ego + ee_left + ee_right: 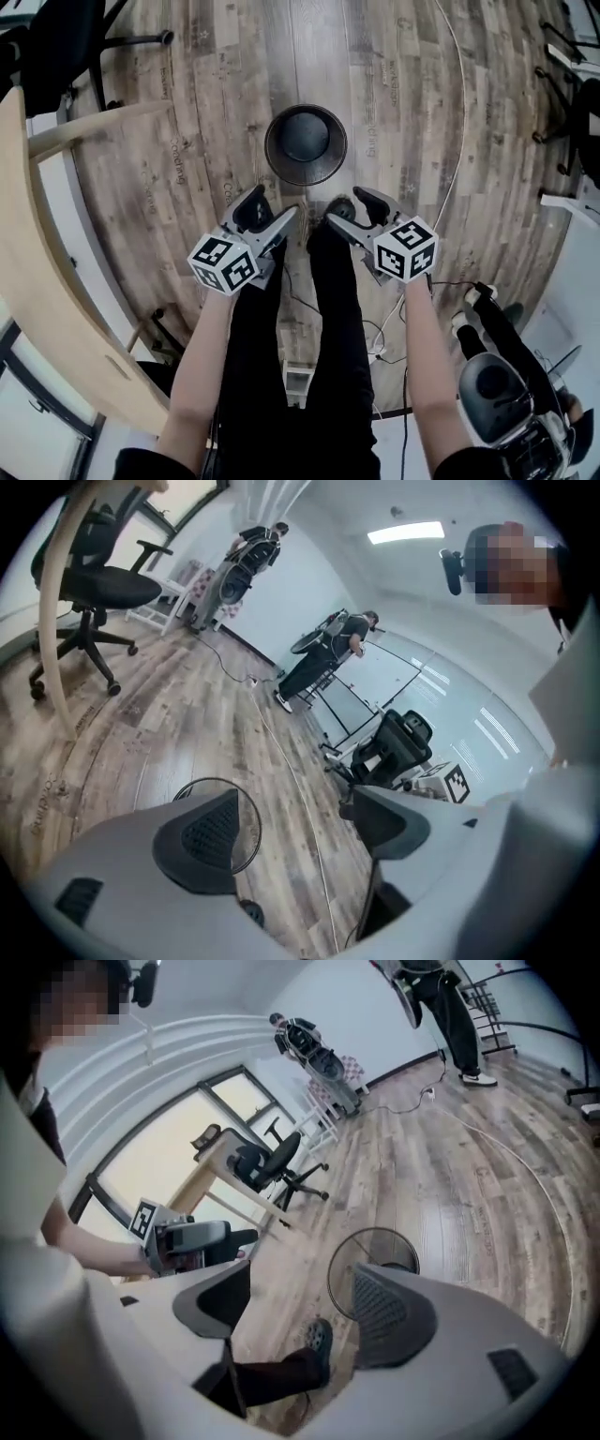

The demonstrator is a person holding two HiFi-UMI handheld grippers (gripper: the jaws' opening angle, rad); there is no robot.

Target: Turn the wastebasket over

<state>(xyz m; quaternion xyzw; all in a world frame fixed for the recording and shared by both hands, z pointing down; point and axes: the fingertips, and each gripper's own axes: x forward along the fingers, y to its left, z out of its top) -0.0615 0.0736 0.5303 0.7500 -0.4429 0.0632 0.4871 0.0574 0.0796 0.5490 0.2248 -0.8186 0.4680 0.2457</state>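
The wastebasket [305, 143] is a round black mesh bin standing on the wooden floor, with its open rim facing up. My left gripper [272, 214] hangs open just short of the bin's near-left side and holds nothing. The right gripper [352, 212] is open and empty as well, at the near-right side. In the left gripper view the wastebasket [249, 827] shows past the left finger of the left gripper [295, 808]. In the right gripper view the wastebasket [370, 1246] sits beyond the right gripper [302, 1283]. Neither gripper touches it.
My own dark trouser legs and a shoe [339, 208] stand just before the bin. A curved wooden desk [47, 281] and a black office chair [56, 47] are at the left. A white cable [455, 159] runs over the floor at the right. Another person [492, 328] stands at the lower right.
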